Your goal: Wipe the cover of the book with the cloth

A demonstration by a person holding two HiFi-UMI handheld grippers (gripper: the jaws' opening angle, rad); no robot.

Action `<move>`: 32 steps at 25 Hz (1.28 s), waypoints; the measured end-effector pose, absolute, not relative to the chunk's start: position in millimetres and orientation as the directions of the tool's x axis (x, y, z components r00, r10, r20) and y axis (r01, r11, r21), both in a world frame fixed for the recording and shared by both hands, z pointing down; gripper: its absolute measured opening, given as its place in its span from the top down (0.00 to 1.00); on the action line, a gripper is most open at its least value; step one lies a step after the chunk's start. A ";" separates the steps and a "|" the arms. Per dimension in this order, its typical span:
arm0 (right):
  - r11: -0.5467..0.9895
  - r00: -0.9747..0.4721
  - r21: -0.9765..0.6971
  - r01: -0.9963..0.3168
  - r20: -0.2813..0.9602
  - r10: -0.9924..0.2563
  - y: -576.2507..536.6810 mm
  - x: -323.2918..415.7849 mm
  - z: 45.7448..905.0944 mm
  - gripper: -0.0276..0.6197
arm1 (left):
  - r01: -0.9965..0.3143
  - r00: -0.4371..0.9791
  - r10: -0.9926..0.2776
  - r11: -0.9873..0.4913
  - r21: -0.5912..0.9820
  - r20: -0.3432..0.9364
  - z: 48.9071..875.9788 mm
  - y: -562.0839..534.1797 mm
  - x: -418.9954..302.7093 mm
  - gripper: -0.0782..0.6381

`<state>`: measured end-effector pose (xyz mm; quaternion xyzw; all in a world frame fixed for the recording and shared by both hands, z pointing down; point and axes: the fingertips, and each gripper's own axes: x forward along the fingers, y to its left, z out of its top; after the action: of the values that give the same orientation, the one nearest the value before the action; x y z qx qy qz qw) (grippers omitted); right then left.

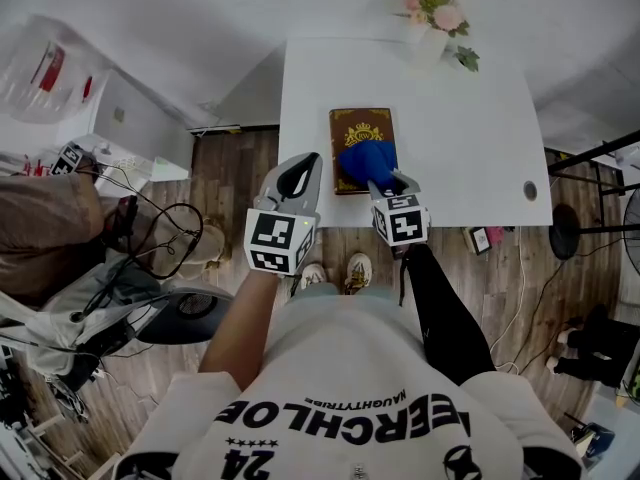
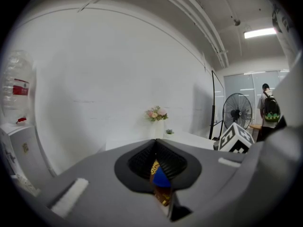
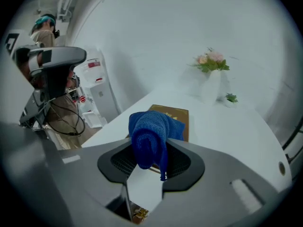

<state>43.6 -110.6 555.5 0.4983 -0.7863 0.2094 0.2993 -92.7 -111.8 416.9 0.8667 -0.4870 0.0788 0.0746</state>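
book (image 1: 360, 126) flat on desk (image 1: 470, 138), stiff, likely stays put | cloth (image 1: 366, 158) soft, limp, over book's near half, best held by its bunch, so pinched in right hand-held gripper (image 1: 386, 180) | left hand-held gripper (image 1: 303, 166) pressed together, empty, just left of book

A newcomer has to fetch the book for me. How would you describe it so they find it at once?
On the white table, with pink flowers at its far edge, the book lies toward the near edge. It is the only dark brown thing there, gold-patterned, with a blue cloth in the right gripper over its near part.
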 end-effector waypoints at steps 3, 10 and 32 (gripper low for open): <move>0.519 -0.405 -0.049 -0.853 0.689 -0.601 -97.6 4.1 558.0 0.75 | -0.861 0.504 -0.837 -0.506 0.053 0.212 415.5 -110.0 -97.1 0.81; 0.615 -0.417 -0.066 -0.786 0.791 -0.448 -73.3 -20.6 597.0 0.75 | -0.872 0.486 -0.847 -0.487 0.053 0.214 419.1 -105.4 -106.3 0.81; 0.364 -0.262 -0.060 -0.929 0.801 -0.538 -83.2 102.8 595.5 0.75 | -0.854 0.517 -0.828 -0.516 0.064 0.216 423.0 -124.0 -79.0 0.81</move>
<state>102.8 -83.2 595.5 0.4922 -0.7454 0.2749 0.3558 -79.0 -124.0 423.0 0.8671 -0.4850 0.0791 0.0812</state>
